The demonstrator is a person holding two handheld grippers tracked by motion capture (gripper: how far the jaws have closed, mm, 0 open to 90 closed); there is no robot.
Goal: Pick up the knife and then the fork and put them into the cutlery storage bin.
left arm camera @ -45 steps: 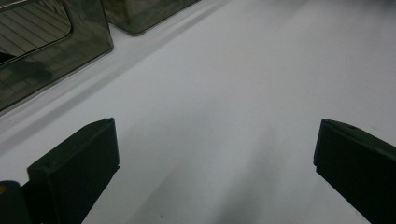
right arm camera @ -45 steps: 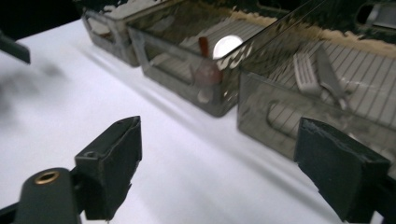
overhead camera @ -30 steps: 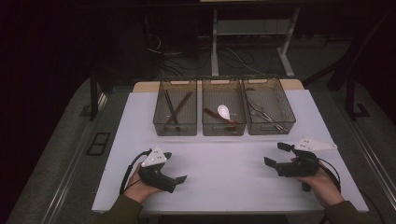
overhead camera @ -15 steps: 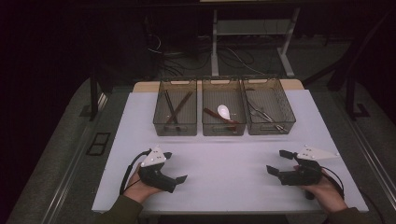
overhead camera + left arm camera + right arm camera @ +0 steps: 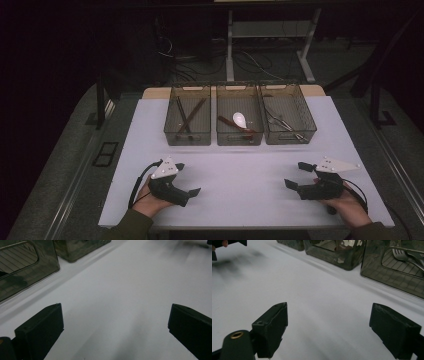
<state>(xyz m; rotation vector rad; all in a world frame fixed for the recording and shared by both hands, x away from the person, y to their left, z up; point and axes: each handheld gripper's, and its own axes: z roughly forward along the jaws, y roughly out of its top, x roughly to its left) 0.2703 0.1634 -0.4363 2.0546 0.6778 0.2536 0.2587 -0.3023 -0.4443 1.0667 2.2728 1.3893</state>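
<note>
The left gripper (image 5: 187, 179) rests low on the white table cover (image 5: 240, 195) near the front edge, its black jaws spread wide with bare cover between them; a hand (image 5: 150, 200) grips it from below and a grey three-cornered plate sits on top. Nothing lies between it and the bins, which stand well apart from it toward the far edge.

Three smoky, see-through plastic bins with ribbed floors stand side by side in a row. The left bin (image 5: 187, 137) holds long dark sticks, crossed, possibly chopsticks, though the dim light makes that hard to tell. The middle bin (image 5: 239, 139) holds a white spoon (image 5: 240, 119) and a reddish-brown utensil. The right bin (image 5: 290, 136) holds thin metal cutlery; in the right gripper view a fork (image 5: 403, 255) shows through its wall.

The right gripper (image 5: 296, 176) sits on the cover's front right, jaws likewise wide apart and holding nothing, well clear of the bins.
</note>
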